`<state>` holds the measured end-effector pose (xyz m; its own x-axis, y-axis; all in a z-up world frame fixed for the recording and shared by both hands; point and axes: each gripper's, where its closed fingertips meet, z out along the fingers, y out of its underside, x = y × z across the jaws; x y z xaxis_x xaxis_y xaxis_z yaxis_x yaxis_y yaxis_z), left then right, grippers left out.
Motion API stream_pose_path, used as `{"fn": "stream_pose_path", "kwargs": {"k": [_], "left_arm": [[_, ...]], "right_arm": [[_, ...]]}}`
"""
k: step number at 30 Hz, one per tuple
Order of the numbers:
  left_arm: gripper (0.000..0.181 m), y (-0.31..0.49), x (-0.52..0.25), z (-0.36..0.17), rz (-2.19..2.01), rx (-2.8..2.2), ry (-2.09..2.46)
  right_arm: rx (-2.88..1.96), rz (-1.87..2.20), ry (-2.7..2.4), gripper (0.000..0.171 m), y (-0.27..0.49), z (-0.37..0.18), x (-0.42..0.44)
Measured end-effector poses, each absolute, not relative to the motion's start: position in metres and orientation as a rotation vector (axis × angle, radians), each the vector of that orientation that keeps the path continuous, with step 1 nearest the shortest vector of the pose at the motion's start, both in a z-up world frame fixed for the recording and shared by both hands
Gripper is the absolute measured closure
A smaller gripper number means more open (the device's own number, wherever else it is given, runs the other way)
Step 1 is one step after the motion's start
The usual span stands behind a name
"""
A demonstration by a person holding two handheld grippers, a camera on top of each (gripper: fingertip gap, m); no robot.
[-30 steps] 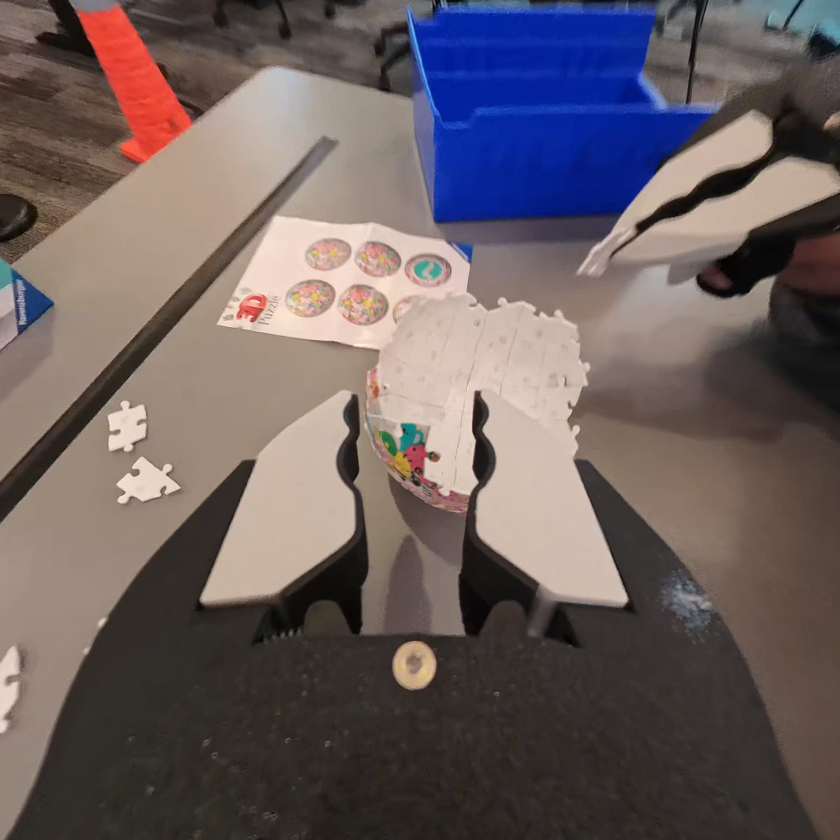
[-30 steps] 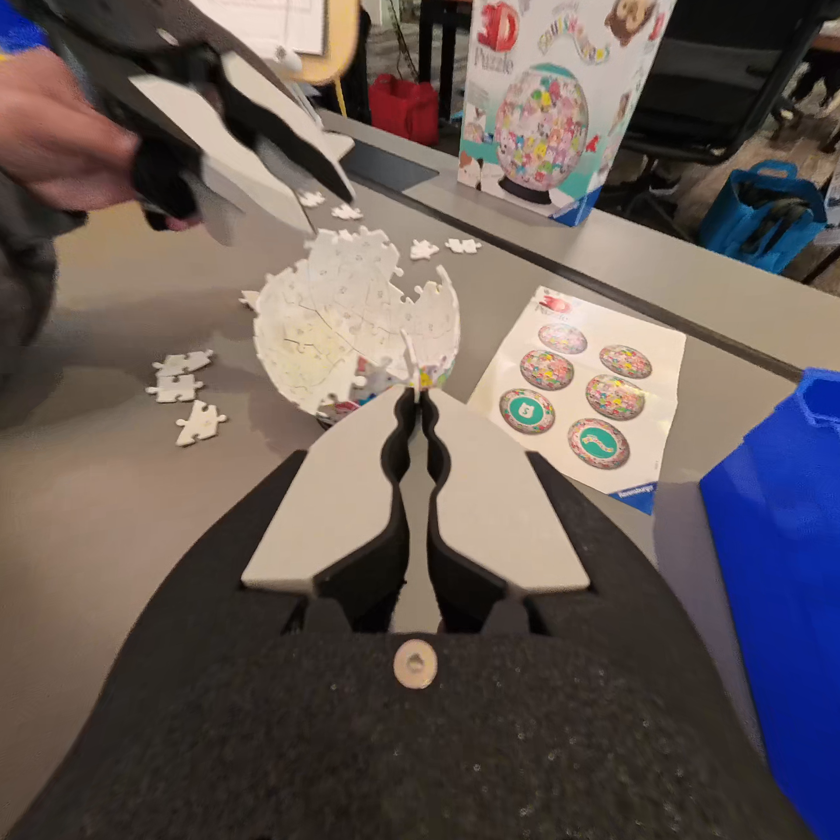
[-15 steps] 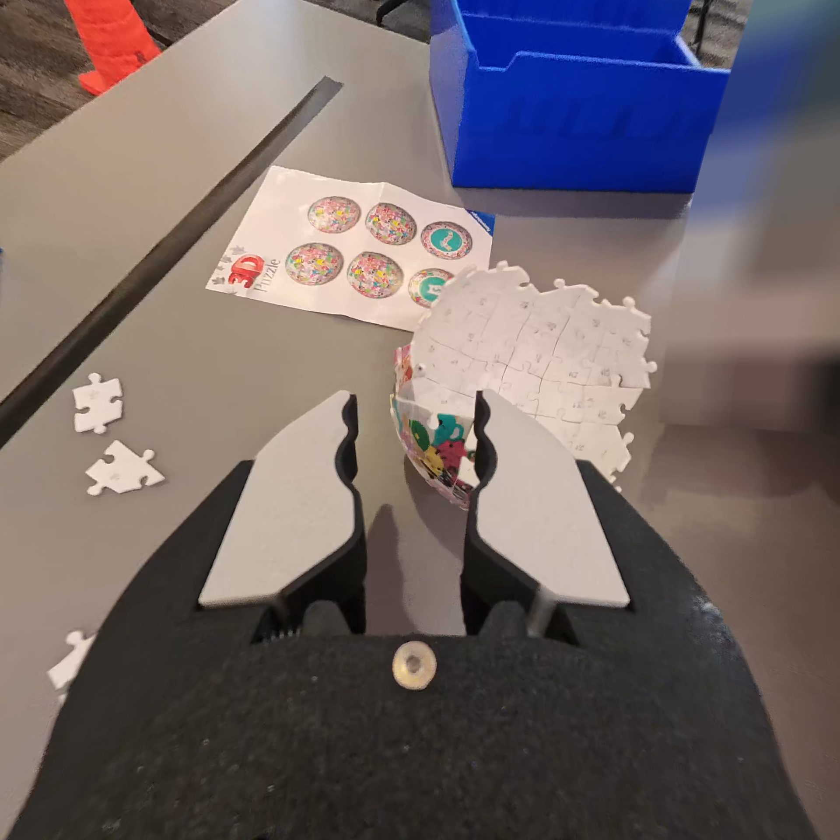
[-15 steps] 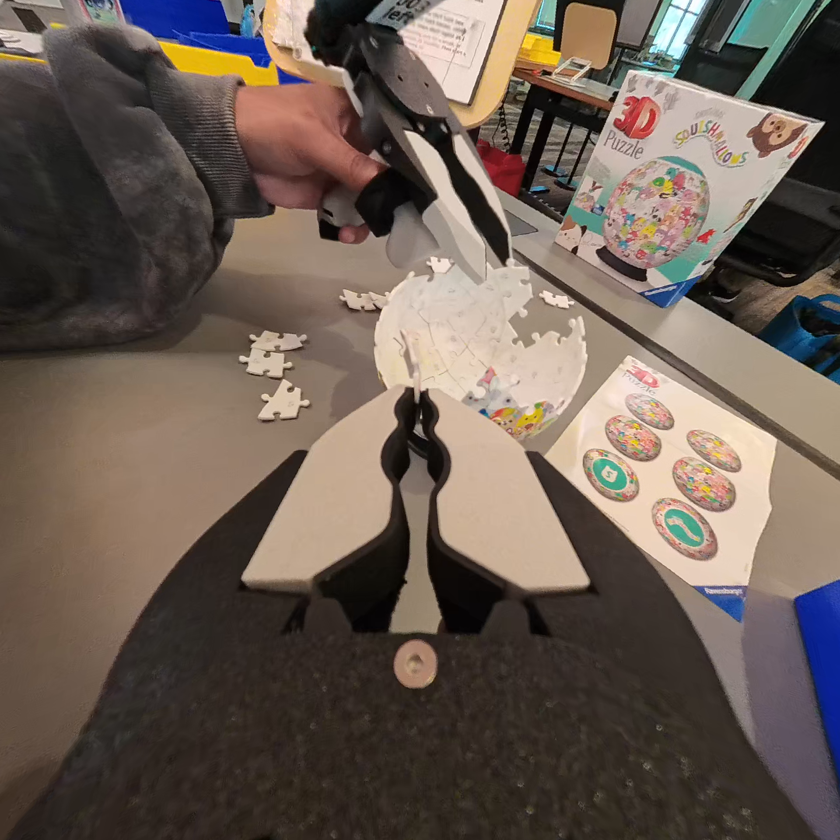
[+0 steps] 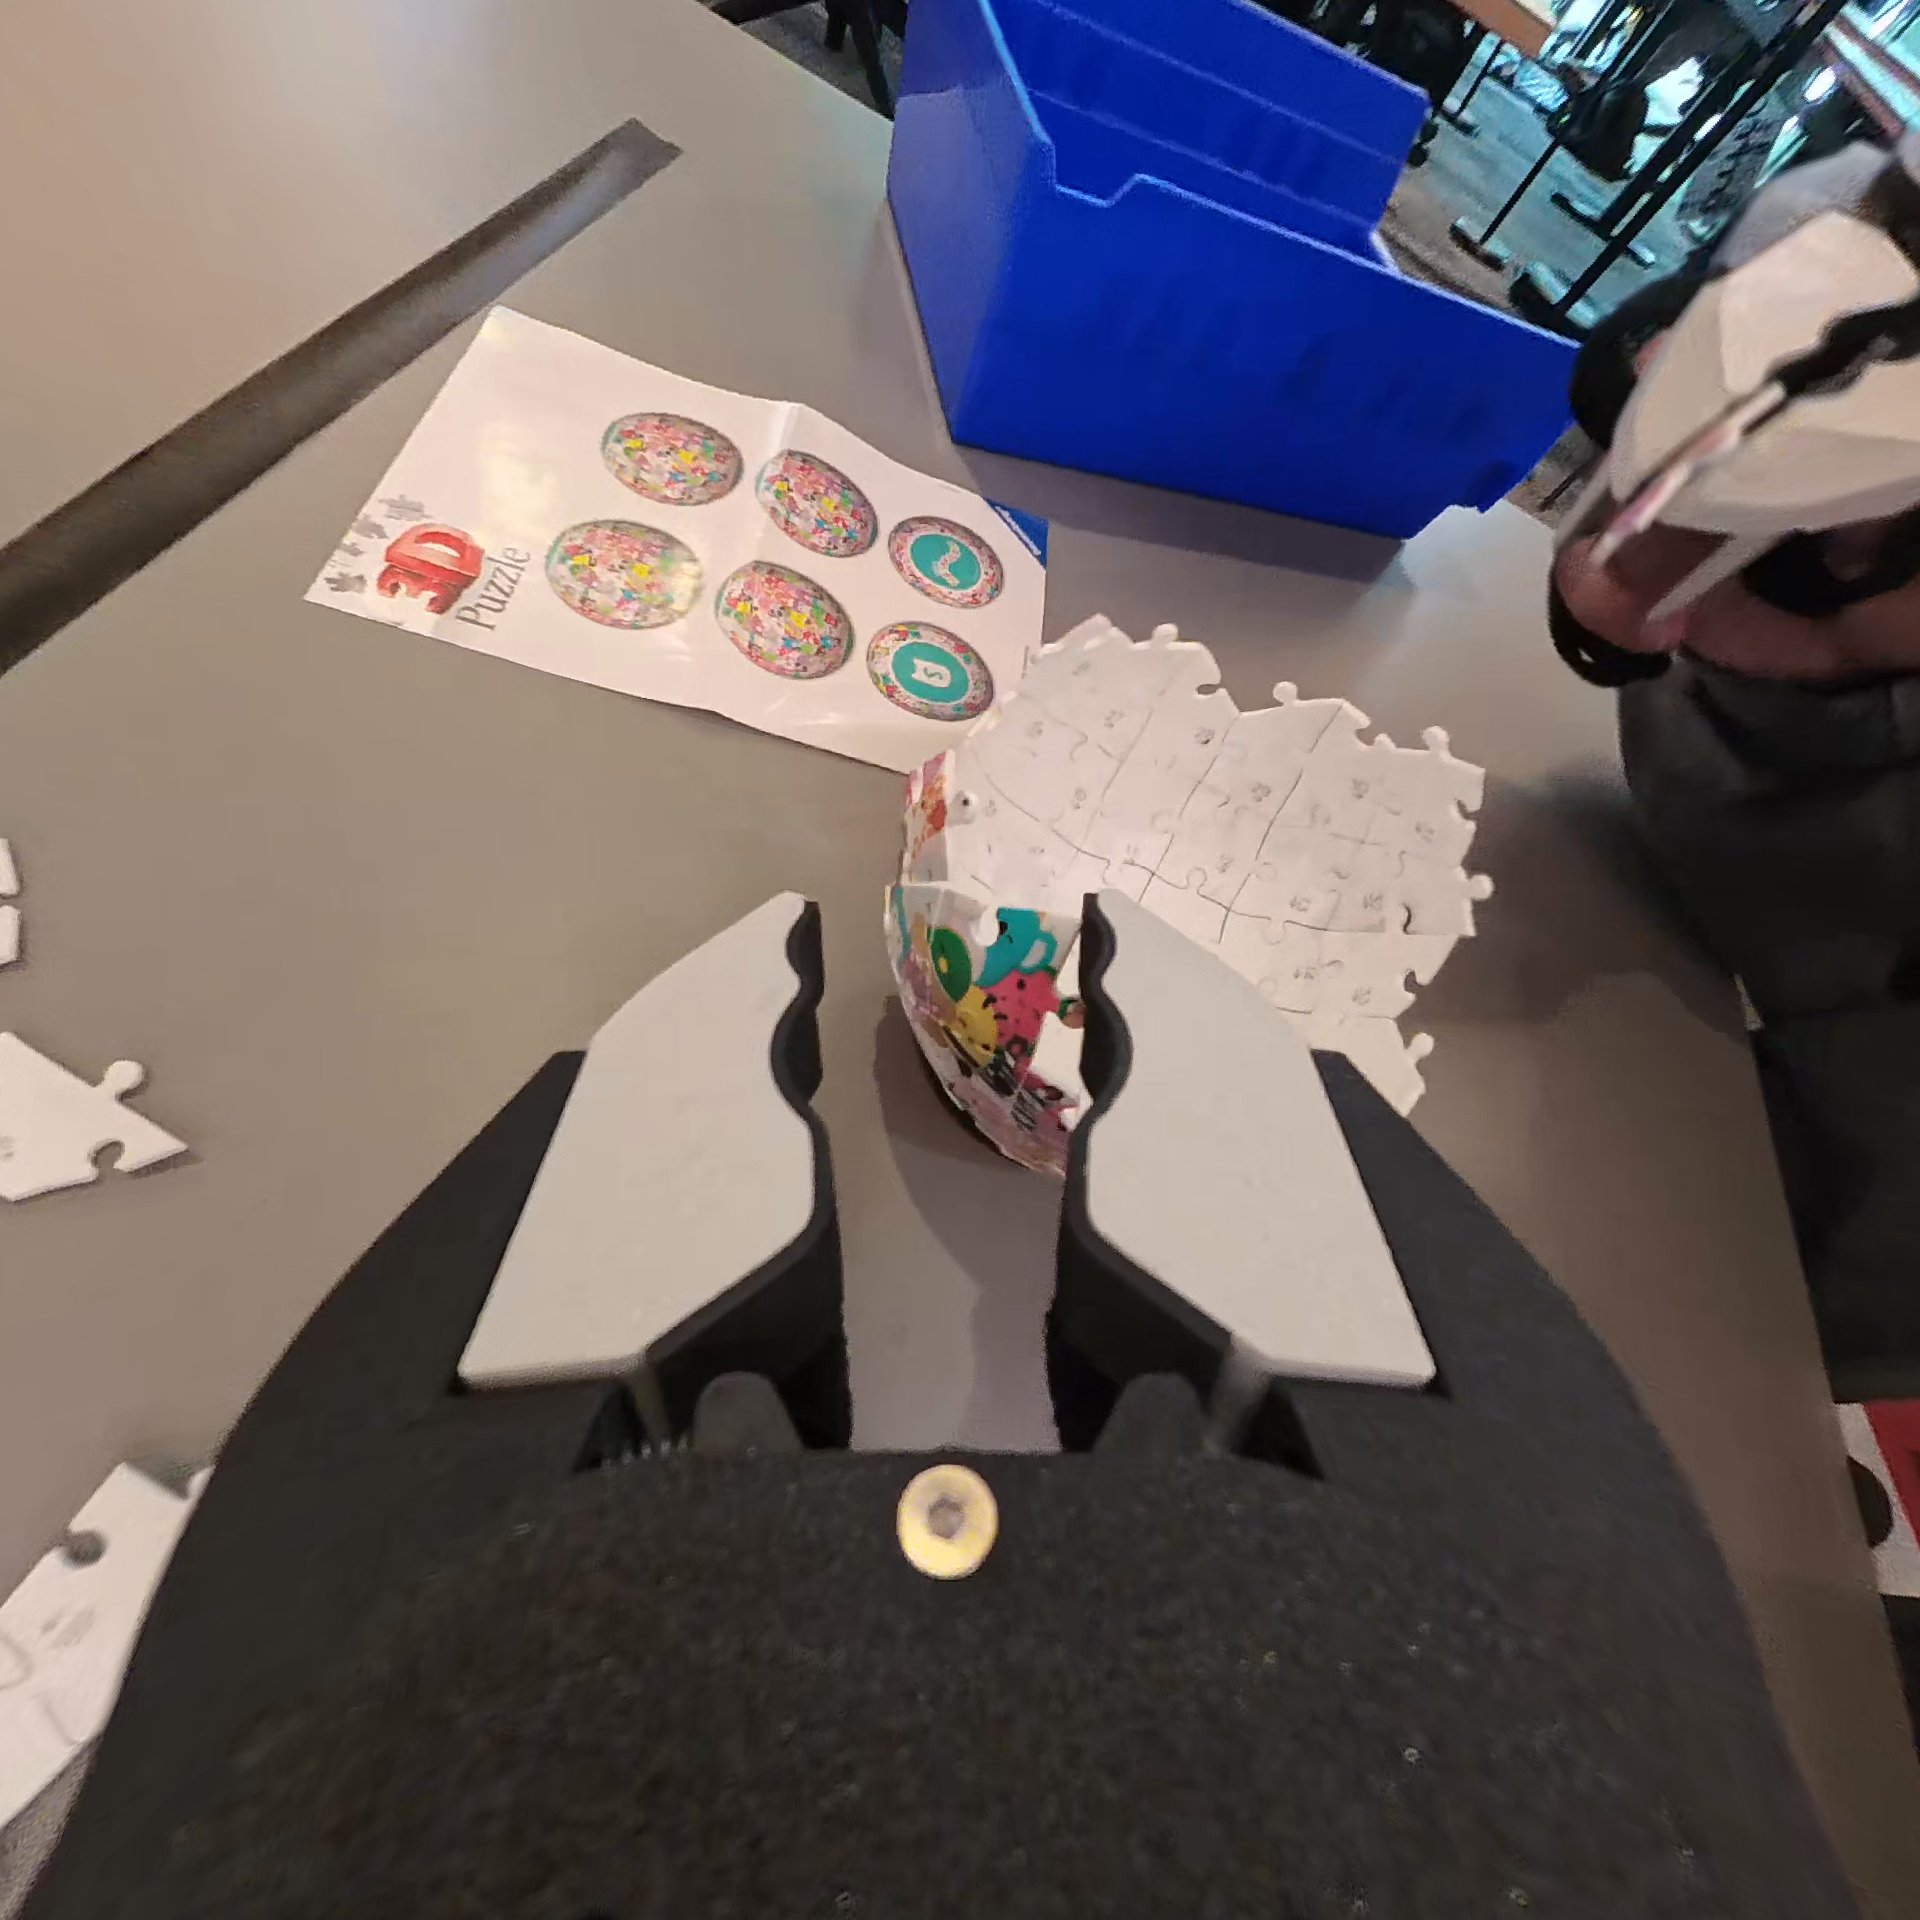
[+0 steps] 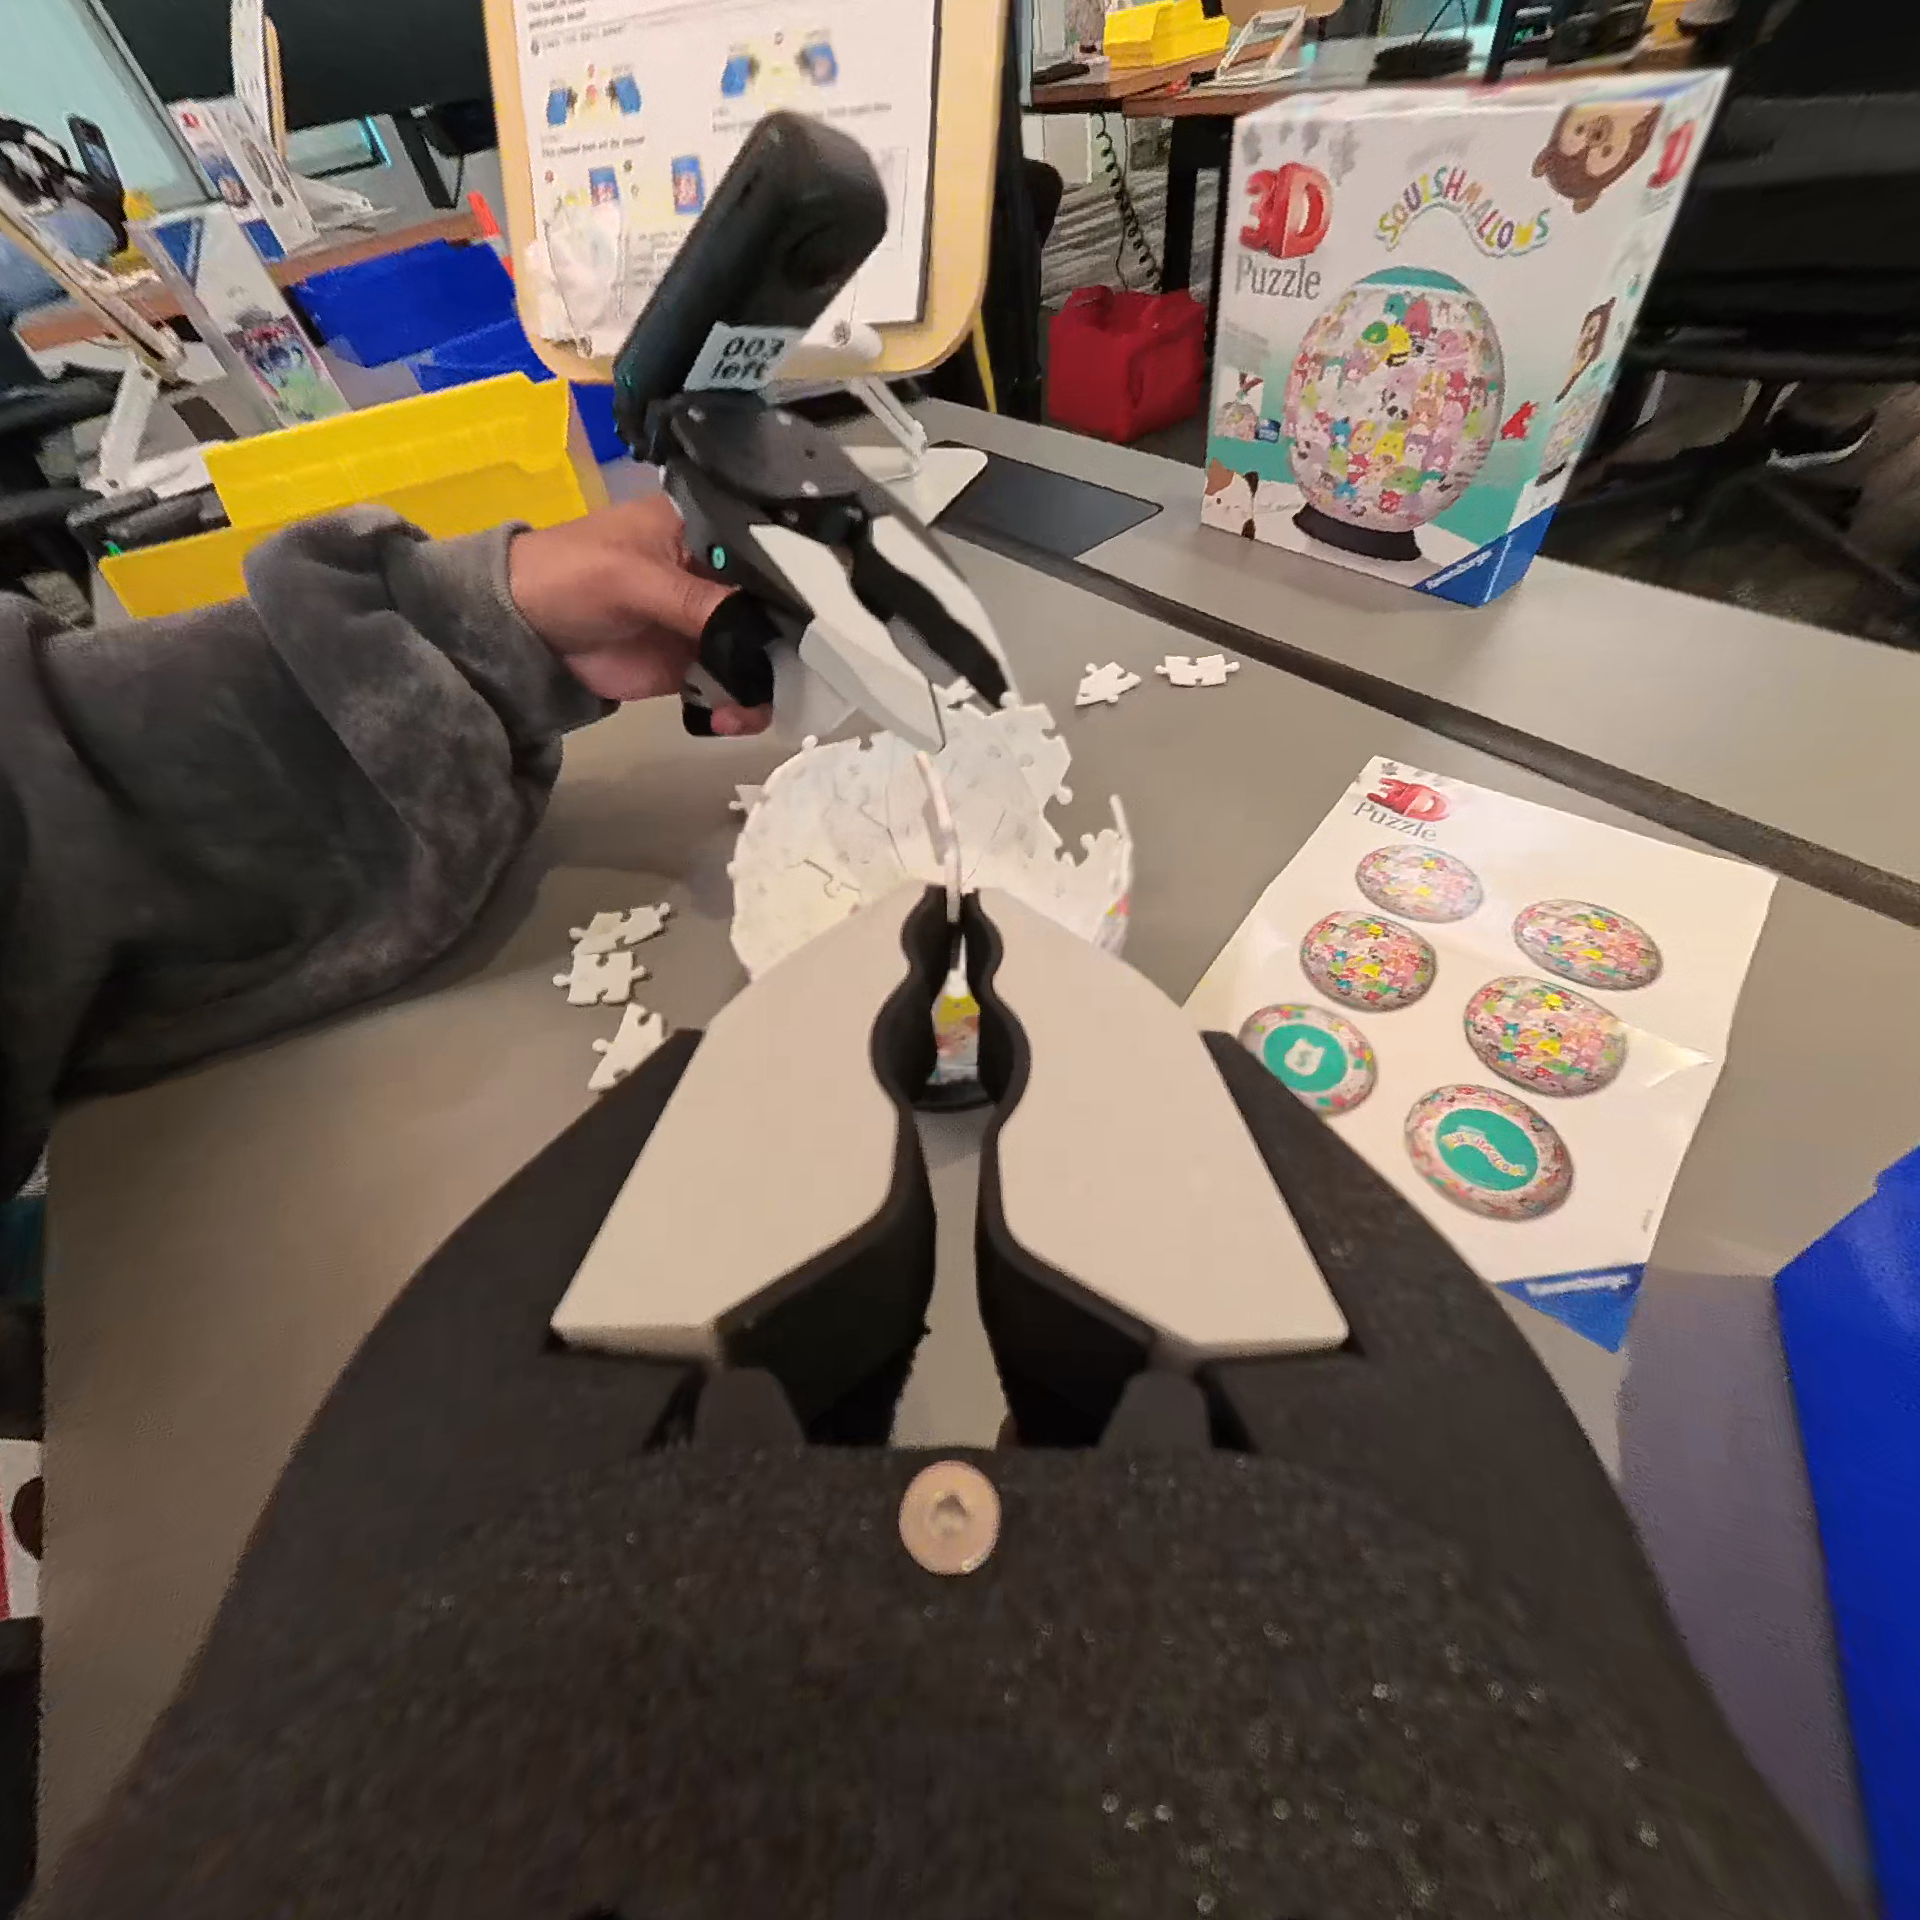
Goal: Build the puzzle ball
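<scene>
The half-built puzzle ball [image 5: 1226, 831] sits on the grey table [image 5: 364, 883] as an open shell, white inside and colourful outside. My left gripper [image 5: 948, 914] is open, its fingers on either side of the shell's near wall. It also shows in the right wrist view [image 6: 961, 707], tips at the ball's [image 6: 852, 831] far rim. My right gripper [image 6: 951, 909] is shut on a puzzle piece [image 6: 938, 821], seen edge-on, held just short of the ball. In the left wrist view the right gripper [image 5: 1605, 545] is up at the right, away from the ball.
An instruction sheet [image 5: 675, 520] lies behind the ball, with a blue bin [image 5: 1195, 291] beyond it. Loose white pieces lie on the table [image 5: 62, 1132] [image 6: 608, 971]. The puzzle box [image 6: 1434, 332] and a yellow bin [image 6: 395, 468] stand further back. A person's grey sleeve [image 6: 260, 748] rests left. Left tips to right tips: about 15 centimeters.
My left gripper has come down to the ball's rim and stayed open. My right gripper, still shut on the piece, has drawn back a little from the ball.
</scene>
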<state>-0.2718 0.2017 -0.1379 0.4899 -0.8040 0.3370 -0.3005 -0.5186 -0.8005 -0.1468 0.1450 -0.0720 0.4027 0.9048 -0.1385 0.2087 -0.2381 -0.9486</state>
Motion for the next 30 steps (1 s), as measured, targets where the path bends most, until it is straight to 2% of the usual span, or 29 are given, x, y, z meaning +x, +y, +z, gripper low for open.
{"fn": "stream_pose_path", "kwargs": {"k": [5,12,15,18,19,20,24,27,30], "left_arm": [[0.137,0.202,-0.272,-0.143,-0.998,-2.052,0.922],[0.138,0.190,-0.271,-0.118,-1.234,-1.895,0.895],[0.137,0.199,-0.285,-0.096,-1.351,-1.789,0.783],[0.138,0.215,-0.299,-0.098,-1.394,-1.804,0.705],[0.143,0.221,-0.300,-0.103,-1.387,-1.826,0.703],[0.157,0.225,-0.300,-0.110,-1.372,-1.848,0.715],[0.180,0.244,-0.287,-0.152,-1.182,-1.993,0.827],[0.181,0.250,-0.274,-0.173,-1.058,-2.057,0.937],[0.181,0.248,-0.259,-0.168,-1.095,-2.036,0.998]], "right_arm": [[-1.648,0.926,-1.051,0.169,0.171,-0.060,-0.155],[-1.631,0.645,-1.401,0.169,0.205,-0.045,-0.178],[-1.795,0.516,-1.565,0.169,0.200,-0.053,-0.192],[-2.123,0.460,-1.609,0.169,0.188,-0.076,-0.204],[-2.197,0.470,-1.623,0.169,0.181,-0.083,-0.210],[-2.268,0.451,-1.622,0.169,0.178,-0.089,-0.214],[-2.510,0.295,-1.604,0.169,0.180,-0.109,-0.221],[-2.641,0.251,-1.619,0.169,0.180,-0.124,-0.228],[-2.727,0.217,-1.563,0.169,0.184,-0.136,-0.232]]}}
